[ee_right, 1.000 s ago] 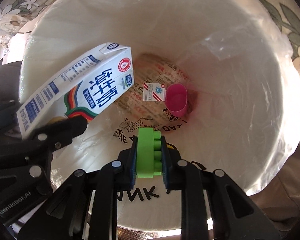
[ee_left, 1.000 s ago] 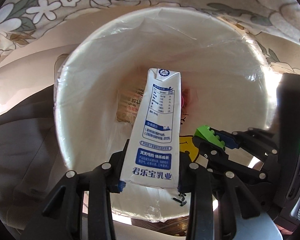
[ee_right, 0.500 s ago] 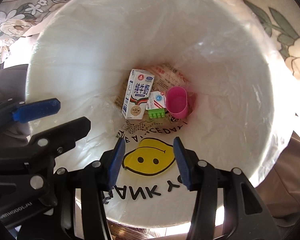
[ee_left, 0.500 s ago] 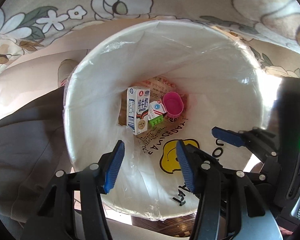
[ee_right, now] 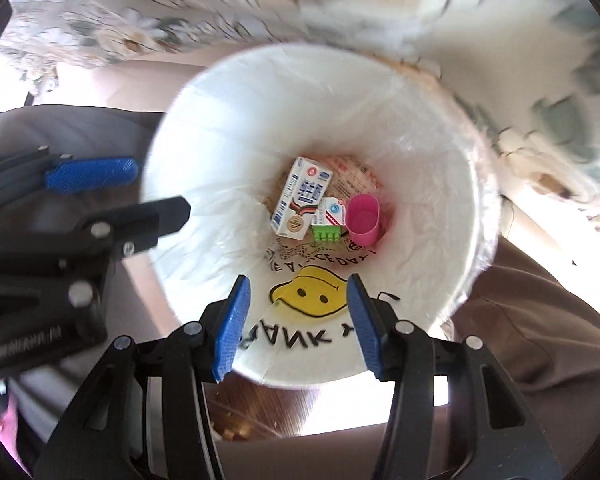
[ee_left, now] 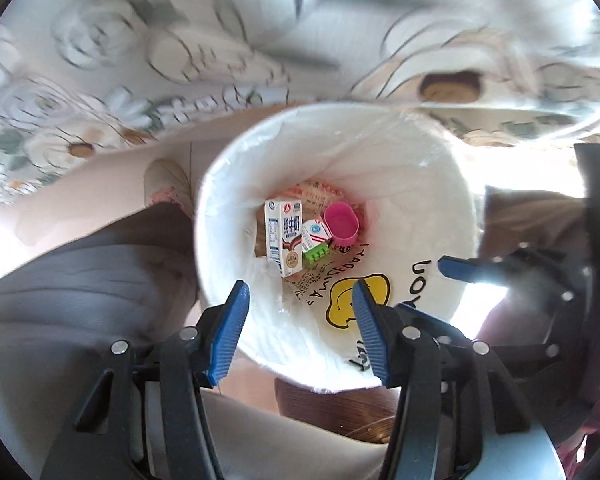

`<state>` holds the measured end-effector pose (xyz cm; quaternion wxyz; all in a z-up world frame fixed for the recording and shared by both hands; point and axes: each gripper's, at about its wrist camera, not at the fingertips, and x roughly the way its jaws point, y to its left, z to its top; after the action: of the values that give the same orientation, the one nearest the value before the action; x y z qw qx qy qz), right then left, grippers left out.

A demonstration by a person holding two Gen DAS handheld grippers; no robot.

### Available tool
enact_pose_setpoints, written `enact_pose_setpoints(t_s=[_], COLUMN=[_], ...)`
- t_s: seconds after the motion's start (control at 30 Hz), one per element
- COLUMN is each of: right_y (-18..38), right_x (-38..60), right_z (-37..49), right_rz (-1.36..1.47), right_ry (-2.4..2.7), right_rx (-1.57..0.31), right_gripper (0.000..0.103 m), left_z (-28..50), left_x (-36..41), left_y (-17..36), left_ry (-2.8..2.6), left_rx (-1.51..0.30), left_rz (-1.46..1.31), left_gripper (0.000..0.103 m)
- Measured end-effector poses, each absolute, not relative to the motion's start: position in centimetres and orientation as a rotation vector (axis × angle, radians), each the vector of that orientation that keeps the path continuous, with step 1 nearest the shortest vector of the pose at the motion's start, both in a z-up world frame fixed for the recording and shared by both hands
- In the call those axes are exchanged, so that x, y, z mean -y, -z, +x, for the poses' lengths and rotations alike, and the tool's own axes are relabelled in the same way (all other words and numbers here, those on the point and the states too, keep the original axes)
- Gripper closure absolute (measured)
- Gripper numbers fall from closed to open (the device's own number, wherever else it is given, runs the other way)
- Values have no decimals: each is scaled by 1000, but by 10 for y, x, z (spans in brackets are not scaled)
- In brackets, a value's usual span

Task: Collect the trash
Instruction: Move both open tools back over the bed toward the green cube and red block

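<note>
A white bin lined with a plastic bag (ee_left: 428, 184) (ee_right: 228, 128) stands below both grippers. At its bottom lie a tall milk carton (ee_left: 284, 238) (ee_right: 300, 204), a small carton (ee_left: 314, 234) (ee_right: 330, 212), a green toy brick (ee_left: 317, 255) (ee_right: 326, 234) and a pink cup (ee_left: 342, 226) (ee_right: 363, 220). My left gripper (ee_left: 300, 328) is open and empty above the bin's near rim. My right gripper (ee_right: 298, 322) is open and empty above the near rim too. Each gripper shows at the edge of the other's view.
A floral cloth (ee_left: 180, 60) (ee_right: 420, 8) lies beyond the bin. Grey fabric (ee_left: 60, 280) is at the left and brown fabric (ee_right: 540, 320) at the right. A wooden floor (ee_right: 260, 408) shows under the near rim.
One second ago my left gripper held the tall milk carton and my right the green brick. Both opened and the items fell into the bin. Both grippers have since risen away.
</note>
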<state>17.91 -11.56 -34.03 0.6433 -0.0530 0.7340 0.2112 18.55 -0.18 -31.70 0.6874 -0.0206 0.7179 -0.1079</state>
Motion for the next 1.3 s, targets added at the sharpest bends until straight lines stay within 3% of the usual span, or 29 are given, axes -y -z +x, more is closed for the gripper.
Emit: enact_pose_setpoints(t_s=[0.53,0.77,1.1,1.3], right_y=[137,66,-31,-62], right_x=[152,166,179,178], right_z=[161,170,209,257], right_rz=[-182,-154,-130,-110], right_ry=[-588,-580,-545,-508], right_rx=[-1322,-1175,-922,-819], right_gripper=[52,52,43,38], left_z=[172,187,235,281], left_x=[-37,-48,-51,-51], left_y=[146,78,12,-4], left_ry=[313,285,241,216], left_rx=[-1264,-1107,-961,-920], left_rz=[-45,-68,-50,-64], left_gripper=[46,29,19,17])
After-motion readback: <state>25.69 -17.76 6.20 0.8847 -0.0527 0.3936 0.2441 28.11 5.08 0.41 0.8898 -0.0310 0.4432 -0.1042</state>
